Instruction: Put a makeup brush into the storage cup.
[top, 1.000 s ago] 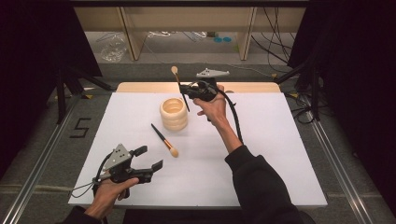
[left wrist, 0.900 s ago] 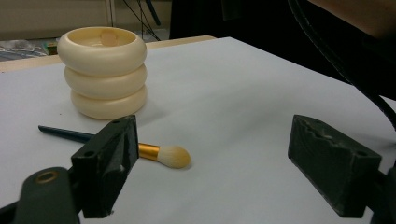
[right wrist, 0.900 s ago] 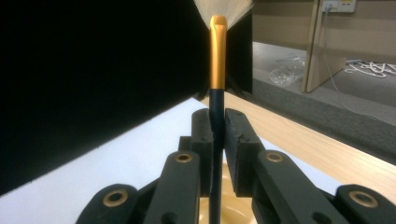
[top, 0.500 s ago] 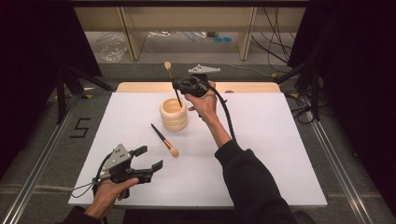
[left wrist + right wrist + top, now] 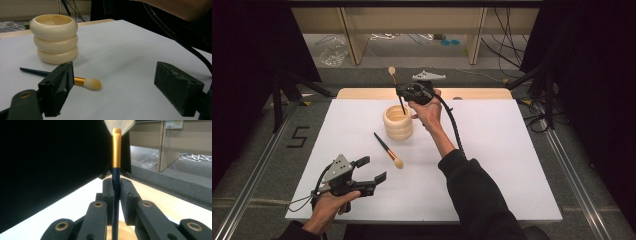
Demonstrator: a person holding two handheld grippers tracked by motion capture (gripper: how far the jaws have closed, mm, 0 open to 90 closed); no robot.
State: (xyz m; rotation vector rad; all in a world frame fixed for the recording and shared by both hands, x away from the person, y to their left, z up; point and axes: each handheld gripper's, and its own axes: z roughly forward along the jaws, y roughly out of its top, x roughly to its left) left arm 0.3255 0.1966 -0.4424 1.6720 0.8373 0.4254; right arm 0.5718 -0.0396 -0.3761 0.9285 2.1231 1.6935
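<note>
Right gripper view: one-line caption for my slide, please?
Right gripper clamps a dark-blue, gold-ferruled makeup brush upright above the cream ribbed holder.

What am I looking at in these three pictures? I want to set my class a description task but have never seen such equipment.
There is no robot here. A person at a table holds a hand-operated gripper in each hand, each with two black fingers.

The high view looks down from above the table. The other two pictures come from small cameras riding on the grippers, looking along their fingers.

On the white table top stands a cream holder shaped like three stacked rings. Beside it lies a makeup brush with a dark handle, gold ferrule and pale bristles.

The right gripper is shut on a second makeup brush, held upright, bristles up, its handle end over the holder's opening. The left gripper hovers open near the table's front, holding nothing; its camera shows the lying brush and holder ahead.
</note>
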